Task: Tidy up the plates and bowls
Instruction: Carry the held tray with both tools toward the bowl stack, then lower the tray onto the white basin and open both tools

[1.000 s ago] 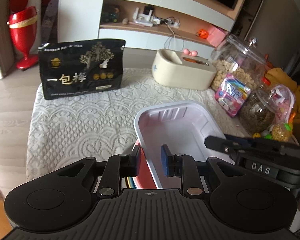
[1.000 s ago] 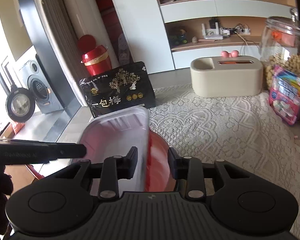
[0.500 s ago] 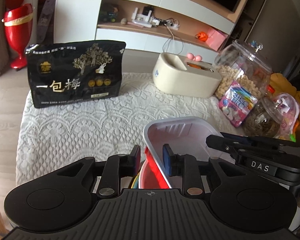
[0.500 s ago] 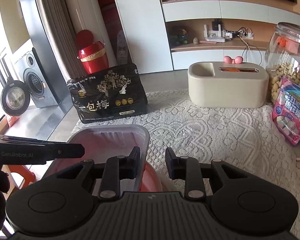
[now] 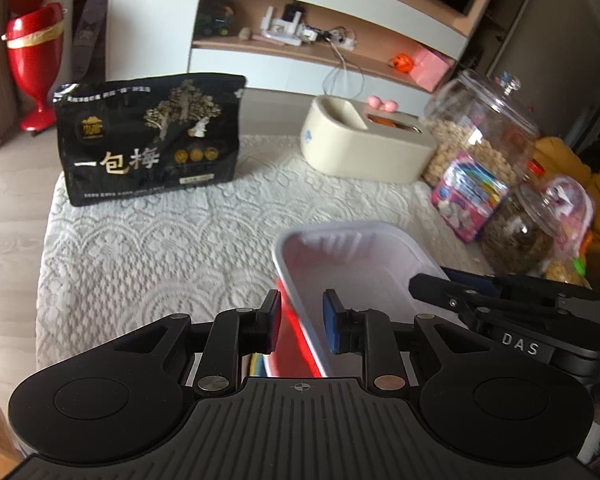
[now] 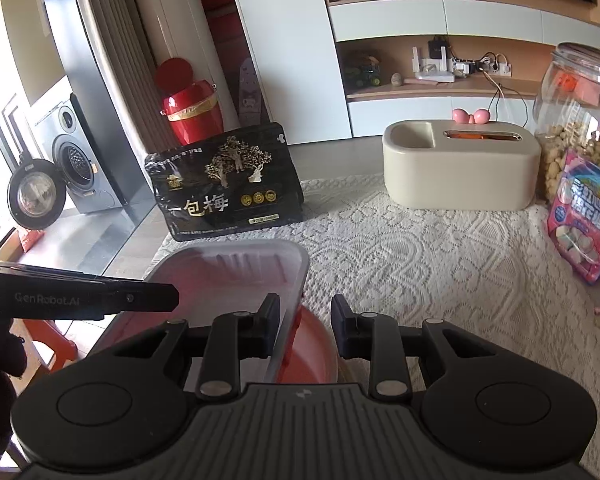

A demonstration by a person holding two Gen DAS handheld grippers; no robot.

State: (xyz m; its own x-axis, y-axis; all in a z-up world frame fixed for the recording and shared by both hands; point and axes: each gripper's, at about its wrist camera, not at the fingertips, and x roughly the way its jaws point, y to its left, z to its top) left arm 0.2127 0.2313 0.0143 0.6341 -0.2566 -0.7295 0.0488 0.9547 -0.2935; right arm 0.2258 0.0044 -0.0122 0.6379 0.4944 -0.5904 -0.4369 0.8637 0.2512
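The right gripper [image 6: 302,326] has its jaws apart astride the right rim of a clear plastic container [image 6: 236,268], which sits over a red bowl [image 6: 312,350] on the lace tablecloth [image 6: 440,264]. The left gripper [image 6: 100,298] reaches in from the left over the container; behind stand a black snack bag [image 6: 224,184] and a cream box [image 6: 460,166]
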